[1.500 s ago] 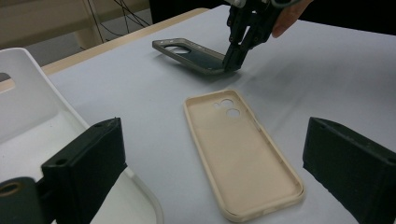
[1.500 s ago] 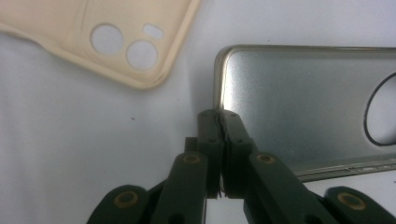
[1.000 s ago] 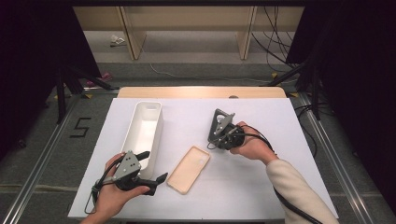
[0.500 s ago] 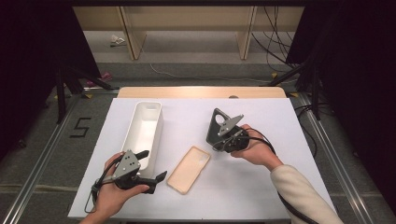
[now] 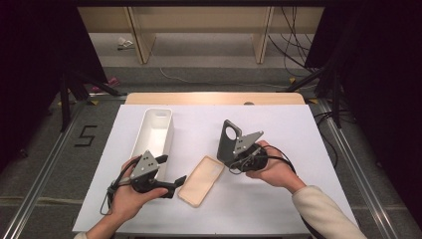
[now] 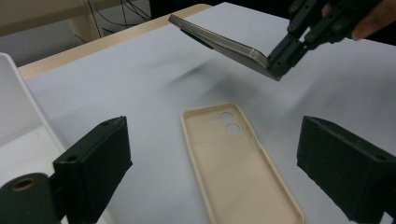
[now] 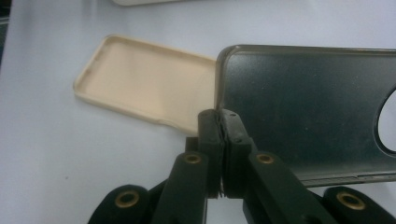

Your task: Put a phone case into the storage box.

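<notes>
A beige phone case (image 5: 201, 180) lies open side up on the white table (image 5: 278, 124); it also shows in the gripper views (image 6: 238, 158) (image 7: 144, 84). My right gripper (image 5: 226, 158) (image 7: 219, 121) is shut on the edge of a dark grey phone case (image 5: 230, 142) (image 7: 303, 107) with a round camera hole. It holds that case in the air, tilted, just right of the beige one (image 6: 219, 42). My left gripper (image 5: 168, 171) (image 6: 215, 172) stands open at the beige case's near left end, jaws wide on either side of it and nothing gripped.
A long white bin (image 5: 149, 144) (image 6: 14, 102) stands on the table's left half, right beside my left gripper. A wooden strip (image 5: 214, 98) runs along the table's far edge. Cables trail from both grippers.
My right gripper has shifted a little nearer with the dark case, which now stands more upright. My left gripper has moved slightly forward toward the beige case. The beige case has not moved.
</notes>
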`<state>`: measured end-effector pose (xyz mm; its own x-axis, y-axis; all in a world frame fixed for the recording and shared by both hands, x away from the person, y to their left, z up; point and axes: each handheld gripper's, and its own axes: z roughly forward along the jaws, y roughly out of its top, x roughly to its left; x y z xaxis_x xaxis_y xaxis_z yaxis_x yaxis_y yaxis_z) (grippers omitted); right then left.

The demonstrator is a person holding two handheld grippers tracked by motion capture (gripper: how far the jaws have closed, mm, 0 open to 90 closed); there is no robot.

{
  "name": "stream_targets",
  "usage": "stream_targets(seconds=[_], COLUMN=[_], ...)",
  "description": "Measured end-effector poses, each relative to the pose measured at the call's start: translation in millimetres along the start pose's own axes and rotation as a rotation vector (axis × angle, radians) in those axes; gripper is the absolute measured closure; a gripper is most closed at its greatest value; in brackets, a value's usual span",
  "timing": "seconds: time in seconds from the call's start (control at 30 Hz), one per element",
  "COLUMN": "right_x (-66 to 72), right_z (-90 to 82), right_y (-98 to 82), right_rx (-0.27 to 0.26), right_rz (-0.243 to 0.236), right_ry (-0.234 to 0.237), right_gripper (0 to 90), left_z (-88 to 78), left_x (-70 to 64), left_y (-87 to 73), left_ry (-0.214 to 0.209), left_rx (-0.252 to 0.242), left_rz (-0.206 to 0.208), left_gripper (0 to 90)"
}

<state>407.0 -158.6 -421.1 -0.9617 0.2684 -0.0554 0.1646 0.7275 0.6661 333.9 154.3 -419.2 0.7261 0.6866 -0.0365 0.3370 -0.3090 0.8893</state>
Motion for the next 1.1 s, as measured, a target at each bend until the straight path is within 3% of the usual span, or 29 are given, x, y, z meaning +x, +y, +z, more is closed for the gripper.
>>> stream_targets(seconds=[0.03, 0.3, 0.4, 0.53, 0.87, 1.1], right_x=[2.8, 17.5, 21.7, 26.8, 35.3, 39.8], right_z=[0.0, -1.2, -1.1, -1.9, 0.1, 2.5], right_y=[0.1, -2.6, -2.4, 0.4, 8.1, 12.7], right_rx=[-0.001, -0.001, -0.001, -0.011, -0.021, -0.02], right_rz=[-0.002, -0.014, -0.023, -0.032, -0.06, -0.077], right_ry=[0.005, 0.015, 0.02, 0.024, 0.031, 0.033], right_gripper=[89.0, 89.0, 89.0, 89.0, 89.0, 89.0], left_z=[4.2, 38.4, 51.9, 70.1, 103.2, 125.8], left_x=[1.4, 13.1, 18.1, 24.5, 29.7, 27.6], left_y=[4.6, 47.3, 61.5, 74.9, 95.3, 98.9], left_ry=[0.008, -0.013, 0.004, 0.018, 0.019, 0.008], left_rx=[0.024, 0.047, 0.074, 0.112, 0.177, 0.254], left_rz=[0.001, 0.006, 0.003, -0.035, -0.1, -0.138], left_gripper=[10.0, 11.0, 12.9, 15.4, 24.4, 33.7])
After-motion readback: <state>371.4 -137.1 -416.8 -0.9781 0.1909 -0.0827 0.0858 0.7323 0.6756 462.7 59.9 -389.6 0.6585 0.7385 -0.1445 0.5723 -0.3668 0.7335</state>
